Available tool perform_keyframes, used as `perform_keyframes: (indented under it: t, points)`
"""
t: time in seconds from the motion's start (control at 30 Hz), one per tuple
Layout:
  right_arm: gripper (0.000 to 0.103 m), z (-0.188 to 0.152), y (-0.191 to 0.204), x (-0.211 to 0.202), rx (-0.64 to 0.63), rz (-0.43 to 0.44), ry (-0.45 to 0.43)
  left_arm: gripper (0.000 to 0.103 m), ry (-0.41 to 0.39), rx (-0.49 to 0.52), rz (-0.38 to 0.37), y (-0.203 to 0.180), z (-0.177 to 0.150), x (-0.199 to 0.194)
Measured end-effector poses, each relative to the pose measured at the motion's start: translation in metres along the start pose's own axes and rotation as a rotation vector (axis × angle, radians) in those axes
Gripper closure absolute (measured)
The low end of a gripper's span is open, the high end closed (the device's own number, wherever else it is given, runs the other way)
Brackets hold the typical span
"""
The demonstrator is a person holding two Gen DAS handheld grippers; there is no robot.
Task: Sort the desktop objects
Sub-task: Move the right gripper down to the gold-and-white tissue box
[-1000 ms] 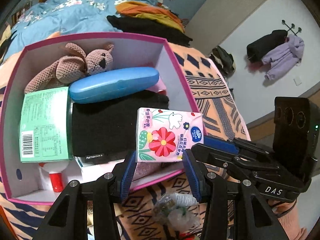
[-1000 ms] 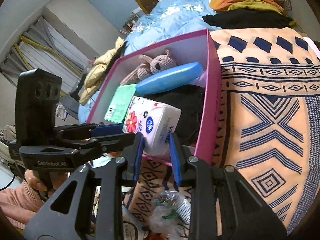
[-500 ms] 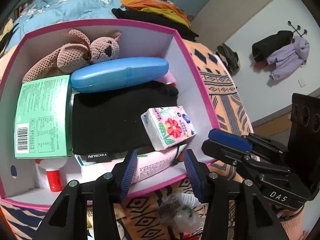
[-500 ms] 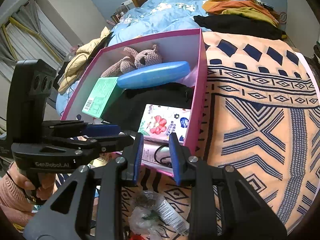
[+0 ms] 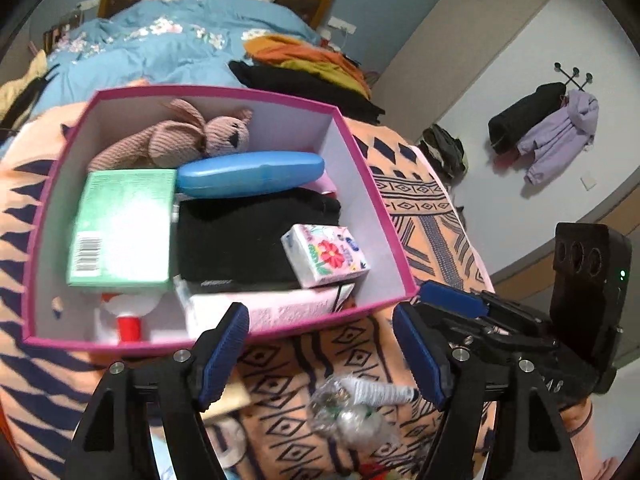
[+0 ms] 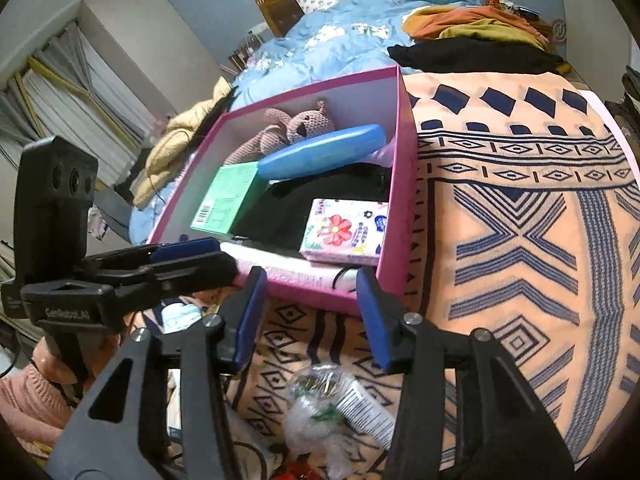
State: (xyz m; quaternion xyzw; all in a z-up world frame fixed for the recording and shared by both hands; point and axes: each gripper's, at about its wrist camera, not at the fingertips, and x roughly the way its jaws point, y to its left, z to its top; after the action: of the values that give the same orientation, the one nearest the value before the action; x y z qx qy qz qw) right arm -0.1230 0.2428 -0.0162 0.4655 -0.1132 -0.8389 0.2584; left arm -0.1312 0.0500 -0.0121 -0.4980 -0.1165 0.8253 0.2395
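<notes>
Tissue pack [image 5: 325,255] (floral print) lay inside the pink box [image 5: 394,248], ahead of the left gripper [image 5: 322,346] and a bit to the right of its jaws, resting on a black folded cloth [image 5: 236,236] w/ one end near the box's right wall. Box also held a knitted bunny [image 5: 180,136] at the far side, a blue case [image 5: 250,173] just nearer than it, a green carton [image 5: 120,226] to the left, a pale pink pack [image 5: 272,310] against the near wall, and a red-capped item [image 5: 128,326] in the near-left corner.

Progress, as a judgement: most things looked sorted into the box already. What seemed left was on the patterned cloth over the desk [image 6: 520,240], just below and between both sets of jaws: a crinkled clear wrapper w/ a barcode strip [image 6: 340,404], plus some bits at the near edge too blurred to name.

Left gripper's jaws stood wide apart, gripping nothing, held just short of the box's near wall and tilted down over it. Right gripper [image 6: 308,316] sat close beside it on the right, jaws also apart and empty, pointed at the box's near-right corner. A pink sleeve [image 6: 24,400] showed under the left gripper in the right wrist view.
</notes>
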Motion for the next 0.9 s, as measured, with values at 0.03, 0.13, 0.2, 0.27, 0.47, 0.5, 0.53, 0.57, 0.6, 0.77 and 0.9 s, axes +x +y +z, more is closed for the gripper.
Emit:
perform_keyframes:
  t: [0.03, 0.13, 0.2, 0.27, 0.47, 0.5, 0.53, 0.57, 0.6, 0.77, 0.9]
  points:
    - [0.054, -0.002, 0.001, -0.003, 0.001, 0.006, -0.004, 0.027, -0.004, 0.003, 0.003, 0.002, -0.005, -0.006]
    - [0.053, -0.011, 0.003, -0.01, 0.006, 0.032, 0.002, 0.027, 0.008, -0.023, 0.025, 0.015, -0.021, -0.012]
    - [0.053, -0.02, 0.005, -0.012, 0.01, 0.064, 0.018, 0.027, 0.019, -0.045, 0.042, 0.024, -0.031, -0.014]
    - [0.053, -0.03, 0.007, -0.01, 0.011, 0.084, 0.043, 0.027, 0.03, -0.066, 0.058, 0.034, -0.042, -0.016]
    - [0.052, -0.059, 0.015, 0.015, 0.044, 0.139, 0.143, 0.027, 0.064, -0.131, 0.107, 0.063, -0.074, -0.023]
    - [0.052, -0.062, 0.017, 0.021, 0.047, 0.146, 0.159, 0.027, 0.07, -0.142, 0.115, 0.068, -0.079, -0.025]
    - [0.052, -0.065, 0.019, 0.026, 0.05, 0.154, 0.176, 0.027, 0.075, -0.15, 0.119, 0.071, -0.083, -0.024]
    - [0.052, -0.067, 0.021, 0.033, 0.052, 0.164, 0.19, 0.027, 0.079, -0.154, 0.12, 0.072, -0.083, -0.021]
    - [0.052, -0.069, 0.024, 0.039, 0.054, 0.174, 0.204, 0.027, 0.083, -0.158, 0.12, 0.074, -0.084, -0.018]
    - [0.052, -0.063, 0.036, 0.067, 0.049, 0.185, 0.24, 0.027, 0.104, -0.17, 0.117, 0.08, -0.084, -0.002]
    - [0.052, -0.055, 0.04, 0.086, 0.06, 0.172, 0.259, 0.027, 0.121, -0.169, 0.109, 0.083, -0.079, 0.011]
